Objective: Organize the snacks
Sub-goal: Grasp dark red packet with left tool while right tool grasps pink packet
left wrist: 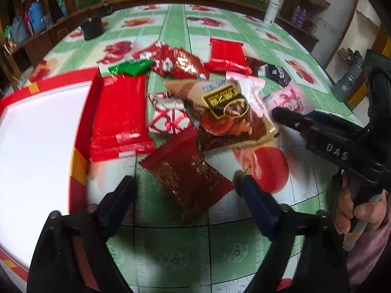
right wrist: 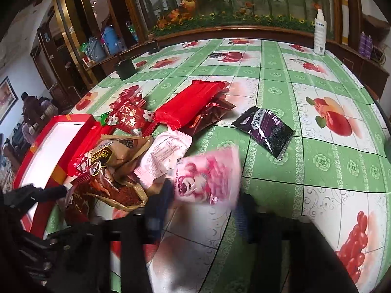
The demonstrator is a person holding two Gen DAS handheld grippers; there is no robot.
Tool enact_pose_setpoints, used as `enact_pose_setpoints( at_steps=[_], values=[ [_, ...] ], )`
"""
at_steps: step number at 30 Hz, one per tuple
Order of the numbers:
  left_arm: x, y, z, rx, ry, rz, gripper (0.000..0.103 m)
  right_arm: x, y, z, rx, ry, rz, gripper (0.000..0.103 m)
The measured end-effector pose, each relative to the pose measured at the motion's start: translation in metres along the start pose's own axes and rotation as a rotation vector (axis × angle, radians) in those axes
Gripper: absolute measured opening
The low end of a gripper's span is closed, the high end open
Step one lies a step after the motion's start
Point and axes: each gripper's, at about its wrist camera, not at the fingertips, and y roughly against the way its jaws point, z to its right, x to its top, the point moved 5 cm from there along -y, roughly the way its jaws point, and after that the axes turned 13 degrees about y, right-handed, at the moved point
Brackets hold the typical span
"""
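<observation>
- Snacks lie in a loose pile on the green apple-print tablecloth, just right of the red box with its white inside.
- Dark red packet lies flat, long axis diagonal from far left to near right, near corner pointing at the left gripper.
- Left gripper: jaws wide, one finger on each side of that packet's near end, pads not on it.
- Pink bear packet sits between the right gripper's fingers, tilted, its printed face up; blurred. Jaws narrowed around its near edge, but whether pads press cannot be told.
- Long red packet: long axis runs near left to far right.
- Black-purple packet lies alone, right of the pile.
- Left view only: right gripper from the side, hand on its handle.
- Right view only: white bottle at far right edge, people at far left.
</observation>
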Motion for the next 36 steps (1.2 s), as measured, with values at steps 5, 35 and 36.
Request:
enact_pose_setpoints(
  at_steps=[5, 35, 36],
  values=[
    [0.003, 0.003, -0.006, -0.011, -0.006, 0.037, 0.056, 0.000, 0.001, 0.001, 0.017, -0.015, 0.002, 0.040],
    [0.013, 0.096, -0.059, -0.055, 0.009, 0.303, 0.034, 0.013, 0.044, 0.023, 0.119, -0.177, 0.232, 0.019],
    [0.016, 0.098, -0.071, -0.030, 0.029, 0.316, 0.034, 0.014, 0.048, 0.027, 0.129, -0.200, 0.256, 0.019]
  ],
)
